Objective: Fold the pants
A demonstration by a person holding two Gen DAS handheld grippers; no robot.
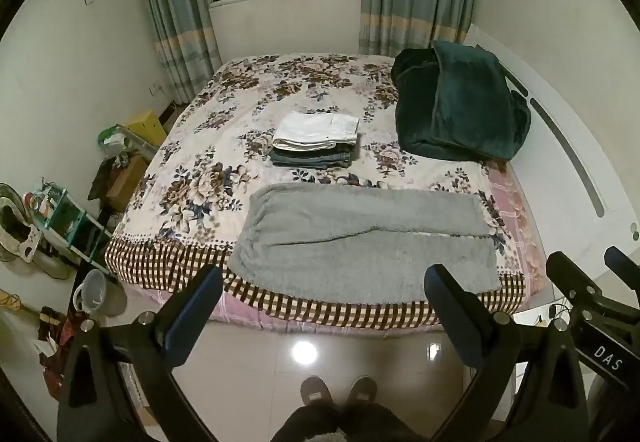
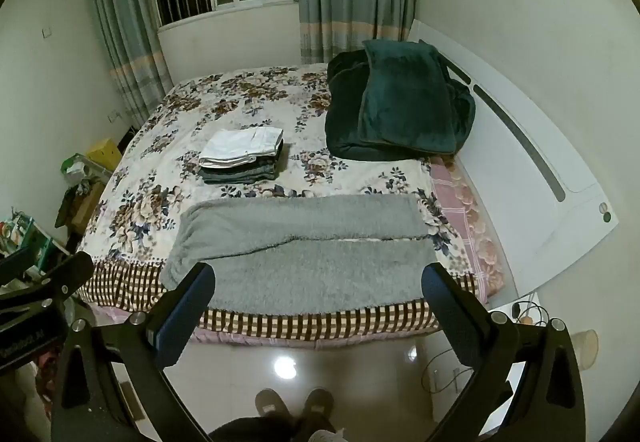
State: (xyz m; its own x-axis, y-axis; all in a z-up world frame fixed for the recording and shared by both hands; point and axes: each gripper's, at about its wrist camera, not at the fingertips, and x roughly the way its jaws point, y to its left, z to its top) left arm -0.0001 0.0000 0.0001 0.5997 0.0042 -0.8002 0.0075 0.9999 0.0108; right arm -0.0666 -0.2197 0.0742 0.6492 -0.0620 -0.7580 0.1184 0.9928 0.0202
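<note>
gray pants (image 1: pixel 360 238) are lying flat at centre frame, on the bed (image 1: pixel 240 113) | left gripper (image 1: pixel 320 282) and right gripper (image 2: pixel 316 282) are hovering low in frame, jaws released, holding nothing

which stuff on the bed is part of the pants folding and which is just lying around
Part of the job:
- grey fleece pants, spread flat at the near edge of the bed
- stack of folded clothes, white piece on top
- left gripper and right gripper, both open and empty

Just lying about:
- dark green blanket
- floral bedspread
</note>
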